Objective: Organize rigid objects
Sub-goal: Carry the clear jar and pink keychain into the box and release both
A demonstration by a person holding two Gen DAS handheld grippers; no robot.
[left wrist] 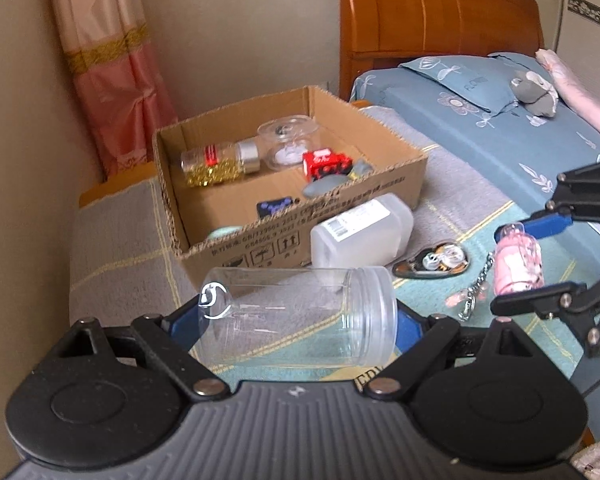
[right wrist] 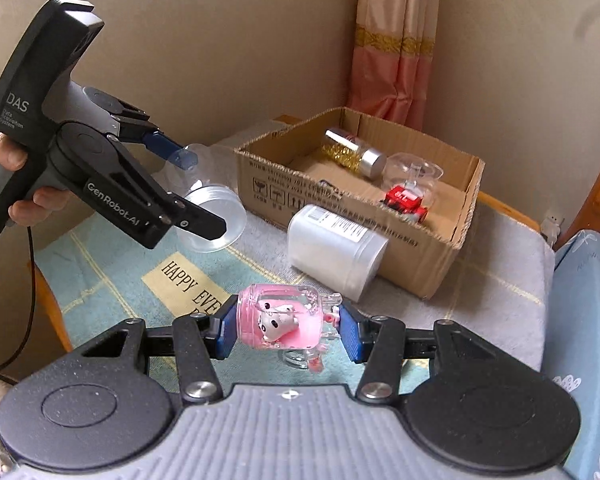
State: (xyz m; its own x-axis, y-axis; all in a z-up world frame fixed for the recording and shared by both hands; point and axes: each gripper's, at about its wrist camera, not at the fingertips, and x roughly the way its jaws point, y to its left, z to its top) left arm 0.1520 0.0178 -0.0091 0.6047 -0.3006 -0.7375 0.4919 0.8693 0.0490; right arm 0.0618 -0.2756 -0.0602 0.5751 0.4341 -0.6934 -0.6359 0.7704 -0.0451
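Cardboard box point(left wrist: 236, 240): near wall hides the lower part of the dark blue patterned item point(left wrist: 274, 207) and most of the pale green object point(left wrist: 225, 233); neither identifiable. Grey items point(left wrist: 328, 186) beside the red toy point(left wrist: 327, 164) are blurred, kind not determinable. Print on the white container's label point(right wrist: 342, 228) too small to read. Towel lettering point(right wrist: 192, 284) partly covered by the right gripper point(right wrist: 288, 330). Holding hand point(right wrist: 8, 152) cut off at left edge in right wrist view. Pink keychain's chain point(left wrist: 474, 300) blurred.
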